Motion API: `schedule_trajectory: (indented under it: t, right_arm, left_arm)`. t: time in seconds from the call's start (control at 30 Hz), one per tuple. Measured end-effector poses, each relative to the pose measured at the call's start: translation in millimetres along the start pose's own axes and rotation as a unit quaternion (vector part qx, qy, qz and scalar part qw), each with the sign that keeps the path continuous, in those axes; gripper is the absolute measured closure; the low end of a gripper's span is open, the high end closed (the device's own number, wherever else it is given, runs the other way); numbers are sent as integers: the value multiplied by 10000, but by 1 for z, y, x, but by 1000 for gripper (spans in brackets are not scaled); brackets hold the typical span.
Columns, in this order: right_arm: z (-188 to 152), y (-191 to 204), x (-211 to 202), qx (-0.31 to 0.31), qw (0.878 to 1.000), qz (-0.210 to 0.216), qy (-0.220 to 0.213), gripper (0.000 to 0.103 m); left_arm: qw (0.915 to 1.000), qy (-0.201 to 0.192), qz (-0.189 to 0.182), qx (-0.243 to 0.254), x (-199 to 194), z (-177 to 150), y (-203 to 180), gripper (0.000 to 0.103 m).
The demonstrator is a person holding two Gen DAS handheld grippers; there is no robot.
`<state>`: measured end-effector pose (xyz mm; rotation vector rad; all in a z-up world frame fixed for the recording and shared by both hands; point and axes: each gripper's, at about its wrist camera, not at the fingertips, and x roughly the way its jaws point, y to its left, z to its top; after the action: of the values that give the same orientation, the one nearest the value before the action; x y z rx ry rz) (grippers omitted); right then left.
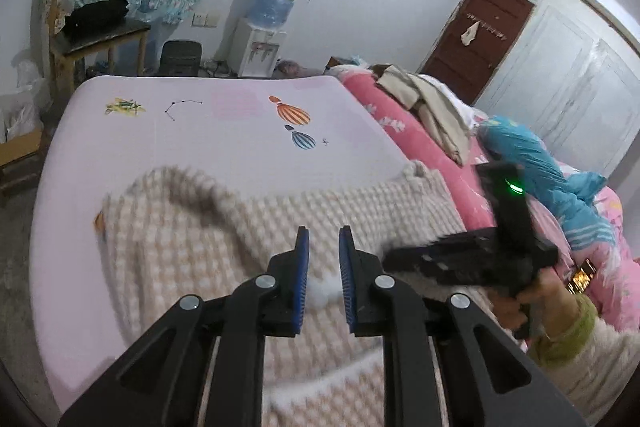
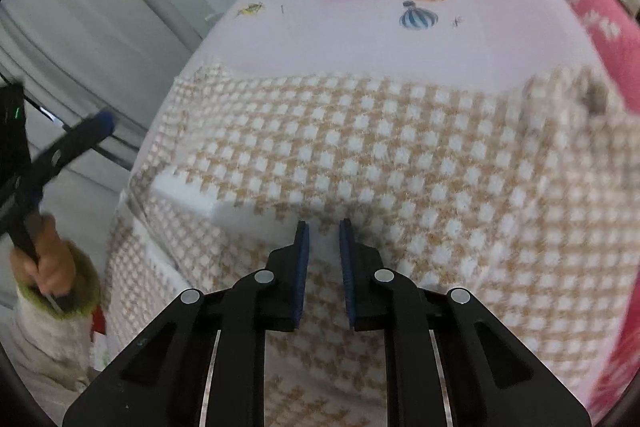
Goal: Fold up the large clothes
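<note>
Fig.: checked fleece garment [image 2: 360, 155] spread on pink bed sheet [image 1: 224, 131], lying from centre toward 6 o'clock in both wrist views. Left gripper [image 1: 324, 255] shows a narrow gap w/ a white fluff tuft between its pads; likely pinching fabric, though not certain. Right gripper [image 2: 324, 247] hovers over the cloth at 6 o'clock, jaws nearly closed, nothing held. Step, as judged: between folds, re-gripping an edge. Next move prob. needs right jaws wider, then down onto a hem.

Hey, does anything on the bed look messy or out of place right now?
Yes. The checked garment lies rumpled, one fold humped up in the left wrist view, and loose beige clothes are heaped on the pink quilt.
</note>
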<state>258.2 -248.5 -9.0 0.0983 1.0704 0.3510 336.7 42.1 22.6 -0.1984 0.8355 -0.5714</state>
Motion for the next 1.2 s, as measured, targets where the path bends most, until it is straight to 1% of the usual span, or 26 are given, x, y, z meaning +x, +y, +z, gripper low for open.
schedule_trajectory:
  t: [0.03, 0.1, 0.13, 0.17, 0.2, 0.23, 0.27, 0.33, 0.37, 0.47, 0.5, 0.53, 0.57, 0.6, 0.67, 0.7, 0.73, 0.77, 0.8, 0.9, 0.97, 1.0, 1.03, 1.1, 1.17, 1.2]
  right_arm:
    - [6, 3, -8, -90, 9997, -145, -163, 88]
    - [22, 7, -21, -131, 9980, -376, -499, 88]
    - [31, 4, -26, -58, 9969, -477, -618, 88]
    - [38, 1, -26, -44, 9958, -602, -689, 88]
    - [46, -3, -25, -126, 9923, -953, -787, 88]
    - [51, -9, -20, -157, 9884, -1285, -798, 88]
    - [55, -22, -10, -51, 9874, -1431, -673, 89]
    - [54, -42, 5, 132, 9907, -1266, -477, 91]
    - [52, -50, 5, 164, 9925, -1088, -524, 91]
    - [50, -48, -4, 178, 9917, -1177, -485, 91]
    - [51, -42, -7, 224, 9906, -1263, -478, 88]
    - [52, -33, -13, 176, 9913, -1185, -536, 87]
    - [50, -29, -17, 79, 9927, -1042, -602, 87]
    - [42, -13, -16, -122, 9938, -872, -684, 87]
    - [39, 5, -12, -428, 9933, -819, -687, 86]
    - [37, 13, -2, -532, 9939, -768, -581, 84]
    - [35, 15, 9, -557, 9946, -766, -433, 84]
    - [30, 15, 22, -595, 9937, -884, -346, 84]
    - [27, 15, 23, -641, 9928, -903, -464, 84]
    - [21, 10, 9, -331, 9947, -902, -364, 83]
    - [7, 16, -10, -378, 9948, -792, -507, 78]
    - [0, 18, -15, -433, 9941, -819, -564, 70]
    - [-7, 18, -15, -487, 9928, -937, -569, 67]
    - [-23, 12, 2, -548, 9893, -1311, -320, 65]
    - [-32, 23, -4, -636, 9856, -1493, -482, 65]
    - [-34, 28, -8, -592, 9843, -1600, -452, 65]
  left_arm:
    - [10000, 73, 5, 2, 14, 9, 0, 88]
    - [9996, 215, 193, -57, 43, 22, 3, 88]
    - [9990, 318, 319, -68, 56, 27, 6, 88]
    - [9973, 458, 569, -82, 72, 29, 12, 88]
    - [9953, 590, 760, -118, 84, 30, 17, 88]
    - [9931, 780, 834, -252, 97, 27, 27, 88]
    - [9929, 830, 761, -379, 104, 24, 35, 88]
    - [9947, 729, 633, -361, 102, 20, 38, 88]
    - [9948, 730, 646, -295, 102, 19, 37, 88]
    - [9940, 714, 832, 2, 94, 17, 28, 88]
    - [9941, 629, 884, 95, 91, 18, 23, 88]
    - [9952, 458, 819, 266, 82, 19, 14, 88]
    - [9967, 330, 599, 442, 74, 20, 5, 88]
    - [9967, 306, 476, 587, 73, 21, -1, 88]
    - [9944, 494, 452, 812, 78, 15, -13, 88]
    - [9931, 674, 458, 841, 85, 10, -14, 88]
    - [9905, 976, 534, 805, 99, 2, -12, 88]
    - [9881, 1189, 641, 742, 110, -7, -7, 88]
    - [9905, 1021, 580, 720, 109, -10, -5, 88]
    - [9937, 951, 469, 369, 94, -10, 2, 88]
    - [9953, 747, 372, 496, 75, -13, -6, 88]
    - [9953, 695, 345, 575, 69, -17, -11, 88]
    - [9947, 741, 354, 621, 67, -23, -15, 87]
    - [9912, 1100, 481, 555, 78, -39, -15, 86]
    - [9916, 984, 598, 586, 77, -48, -15, 86]
    - [9914, 1016, 644, 515, 74, -47, -16, 86]
